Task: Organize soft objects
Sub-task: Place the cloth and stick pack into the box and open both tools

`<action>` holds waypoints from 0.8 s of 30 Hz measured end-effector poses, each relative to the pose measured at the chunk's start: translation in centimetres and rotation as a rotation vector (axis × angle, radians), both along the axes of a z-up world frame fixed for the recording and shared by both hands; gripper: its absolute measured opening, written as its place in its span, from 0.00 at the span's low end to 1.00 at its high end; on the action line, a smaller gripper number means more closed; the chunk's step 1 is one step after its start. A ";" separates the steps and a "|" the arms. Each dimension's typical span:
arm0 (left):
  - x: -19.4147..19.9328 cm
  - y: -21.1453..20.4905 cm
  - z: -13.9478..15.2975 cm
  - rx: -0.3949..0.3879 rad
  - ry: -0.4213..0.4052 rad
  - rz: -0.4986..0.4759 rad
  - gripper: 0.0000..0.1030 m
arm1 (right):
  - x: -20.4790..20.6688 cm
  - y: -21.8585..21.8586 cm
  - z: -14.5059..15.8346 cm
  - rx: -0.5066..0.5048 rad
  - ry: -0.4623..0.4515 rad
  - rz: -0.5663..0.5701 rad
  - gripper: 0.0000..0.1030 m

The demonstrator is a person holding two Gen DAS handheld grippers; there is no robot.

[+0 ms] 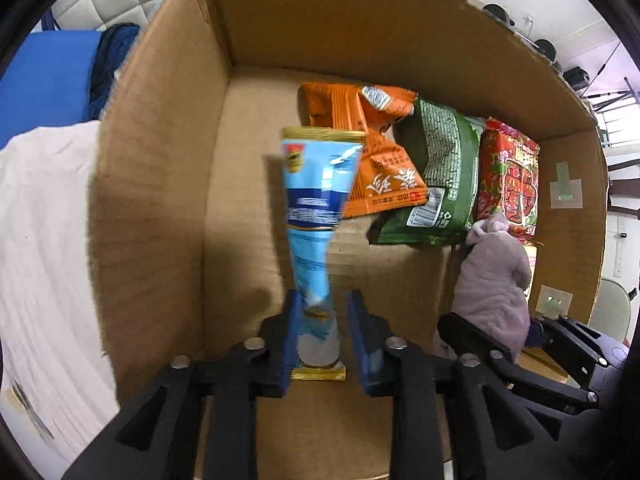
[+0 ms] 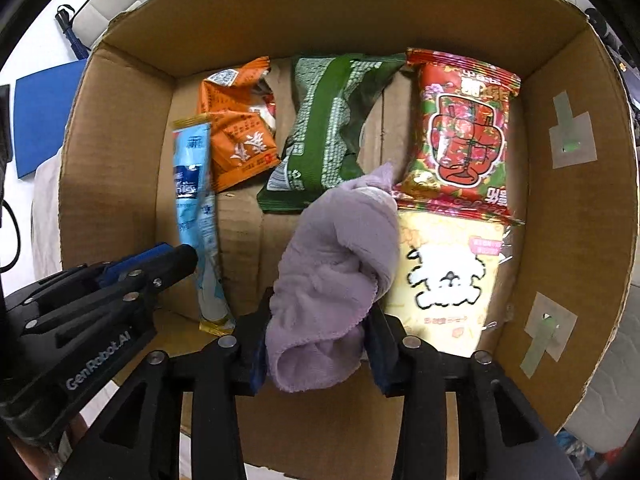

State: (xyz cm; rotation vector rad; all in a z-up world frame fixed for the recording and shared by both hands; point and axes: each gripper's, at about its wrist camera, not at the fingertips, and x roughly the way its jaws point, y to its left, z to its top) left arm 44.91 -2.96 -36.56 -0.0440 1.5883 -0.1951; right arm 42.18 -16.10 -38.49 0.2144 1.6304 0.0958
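Observation:
A light blue snack packet (image 1: 316, 208) hangs blurred between the fingers of my left gripper (image 1: 322, 320), whose jaws stand apart around it with a gap on the right side; it also shows in the right wrist view (image 2: 198, 216). My right gripper (image 2: 316, 320) is shut on a bunched lilac cloth (image 2: 336, 264), seen too in the left wrist view (image 1: 492, 280). Both are inside a cardboard box (image 2: 120, 152), above its floor. The left gripper shows at lower left in the right wrist view (image 2: 176, 260).
On the box floor lie an orange packet (image 2: 240, 124), a green packet (image 2: 328, 132), a red flowered packet (image 2: 464, 132) and a pale yellow packet (image 2: 444, 280). Box walls (image 1: 152, 208) surround all sides. A white cloth (image 1: 44, 248) and blue pad (image 1: 44, 80) lie outside, left.

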 end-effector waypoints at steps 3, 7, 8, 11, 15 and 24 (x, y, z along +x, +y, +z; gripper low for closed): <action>-0.3 -0.2 1.3 0.020 -0.036 -0.002 0.35 | -0.1 -0.7 0.4 -0.008 -0.005 -0.005 0.47; -1.1 -0.3 3.4 0.042 -0.096 0.002 0.53 | -0.5 -2.1 1.7 -0.032 -0.034 -0.020 0.58; -1.4 -0.4 3.9 0.045 -0.109 0.003 0.60 | -0.6 -2.6 2.1 -0.035 -0.043 -0.025 0.60; -2.2 -0.7 5.3 0.041 -0.147 0.009 0.74 | -1.0 -3.9 3.2 -0.049 -0.064 -0.038 0.65; -2.6 -0.1 6.9 0.055 -0.184 0.017 0.89 | -2.0 -4.9 4.7 -0.076 -0.085 -0.049 0.82; -4.6 -0.5 9.1 0.082 -0.245 0.028 0.98 | -4.5 -5.7 7.2 -0.140 -0.123 -0.073 1.00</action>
